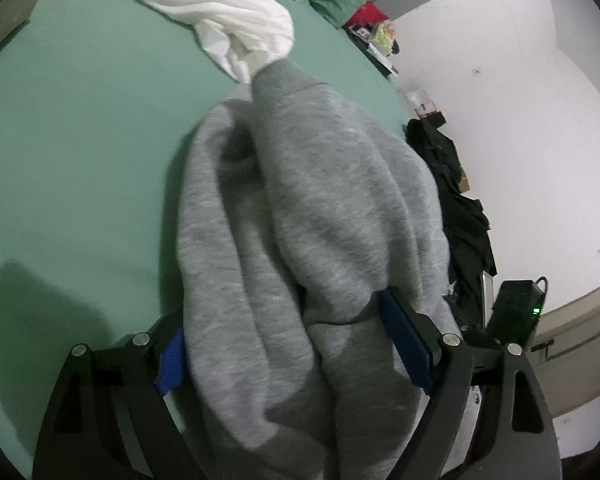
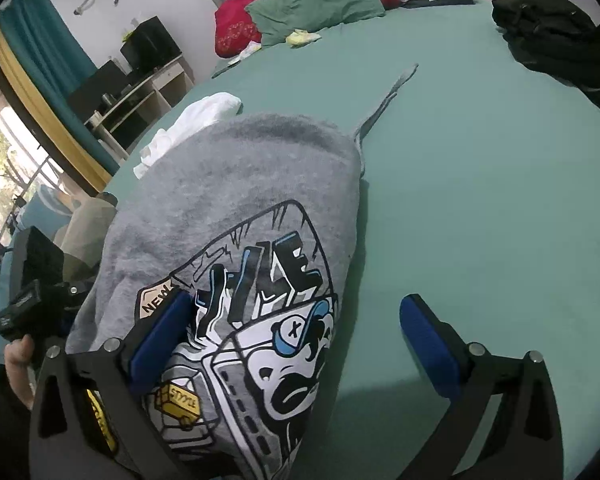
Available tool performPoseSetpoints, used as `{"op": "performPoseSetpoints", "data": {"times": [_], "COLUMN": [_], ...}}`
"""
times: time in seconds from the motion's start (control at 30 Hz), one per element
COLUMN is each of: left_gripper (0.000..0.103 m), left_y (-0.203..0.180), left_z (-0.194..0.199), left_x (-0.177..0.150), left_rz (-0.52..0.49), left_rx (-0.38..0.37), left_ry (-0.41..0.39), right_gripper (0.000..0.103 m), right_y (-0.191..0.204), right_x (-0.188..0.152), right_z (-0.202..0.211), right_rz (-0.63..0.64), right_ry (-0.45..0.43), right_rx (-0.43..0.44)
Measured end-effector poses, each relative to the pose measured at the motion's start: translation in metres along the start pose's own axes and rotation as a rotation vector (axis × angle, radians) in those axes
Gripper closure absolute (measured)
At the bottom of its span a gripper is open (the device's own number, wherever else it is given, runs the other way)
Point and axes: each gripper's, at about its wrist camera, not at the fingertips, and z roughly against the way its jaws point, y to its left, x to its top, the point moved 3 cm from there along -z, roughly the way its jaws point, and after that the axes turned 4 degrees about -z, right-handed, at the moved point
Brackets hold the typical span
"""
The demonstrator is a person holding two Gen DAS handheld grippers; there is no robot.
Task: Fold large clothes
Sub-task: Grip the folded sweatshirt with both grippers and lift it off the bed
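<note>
Crowding grey sweatshirt (image 1: 300, 220): white garment (image 1: 220, 12), black clothes (image 2: 560, 36) | both claws wide

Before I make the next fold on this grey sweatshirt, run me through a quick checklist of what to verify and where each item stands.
1. Left gripper jaws wide, grey sweatshirt bunched between them, pads not pressing: ok.
2. Right gripper open, print partly between its fingers: ok.
3. Sweatshirt flat on the green bed sheet: not ok, it is humped and creased.
4. Drawstring tucked: not ok, it trails across the sheet.
5. White garment clear: not ok, it touches the sweatshirt's far end.
6. Sleeves located: cannot tell.
</note>
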Motion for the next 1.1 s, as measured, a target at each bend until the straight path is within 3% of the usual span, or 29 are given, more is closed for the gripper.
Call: {"op": "performPoseSetpoints", "data": {"times": [0.1,0.2,0.33,0.4,0.5,0.57,0.7,0.83,0.9,1.03,1.07,1.1], "left_gripper": [0.016,0.015,0.012,0.011,0.011,0.011,0.011,0.011,0.010,0.010,0.015,0.027], "left_y": [-0.010,-0.015,-0.021,-0.028,-0.036,-0.040,-0.039,-0.036,-0.037,-0.036,-0.041,-0.044], "left_z": [-0.007,0.008,0.021,0.016,-0.010,-0.018,-0.018,-0.016,-0.014,-0.020,-0.023,-0.024], "left_x": [-0.005,-0.001,-0.001,-0.005,-0.013,-0.015,-0.011,-0.006,-0.011,-0.019,-0.020,-0.021], "left_rz": [-0.006,0.042,0.065,0.036,-0.065,-0.116,-0.140,-0.215,-0.281,-0.292,-0.315,-0.324], "left_rx": [-0.049,-0.137,-0.169,-0.125,0.063,0.126,0.137,0.151,0.185,0.187,0.203,0.195], "left_ry": [0.023,-0.026,-0.074,-0.056,0.061,0.085,0.121,0.130,0.117,0.080,0.091,0.098], "right_gripper": [0.002,0.002,0.002,0.002,0.002,0.002,0.002,0.002,0.002,0.008,0.017,0.019], "right_y": [-0.004,-0.009,-0.012,-0.013,-0.014,-0.015,-0.020,-0.028,-0.030,-0.020,-0.015,-0.010], "right_x": [-0.002,-0.004,-0.002,-0.004,-0.007,-0.008,-0.010,-0.010,-0.012,-0.018,-0.019,-0.020], "right_z": [-0.005,-0.005,-0.004,-0.003,-0.002,0.000,0.002,0.000,-0.002,-0.010,-0.014,-0.017], "right_rz": [-0.026,-0.046,-0.056,-0.068,-0.092,-0.091,-0.117,-0.176,-0.193,-0.191,-0.193,-0.200], "right_ry": [0.006,0.014,0.016,0.013,0.017,0.019,0.028,0.055,0.062,0.072,0.086,0.099], "right_rx": [0.029,0.049,0.046,0.040,0.040,0.036,0.060,0.160,0.209,0.290,0.330,0.372]}}
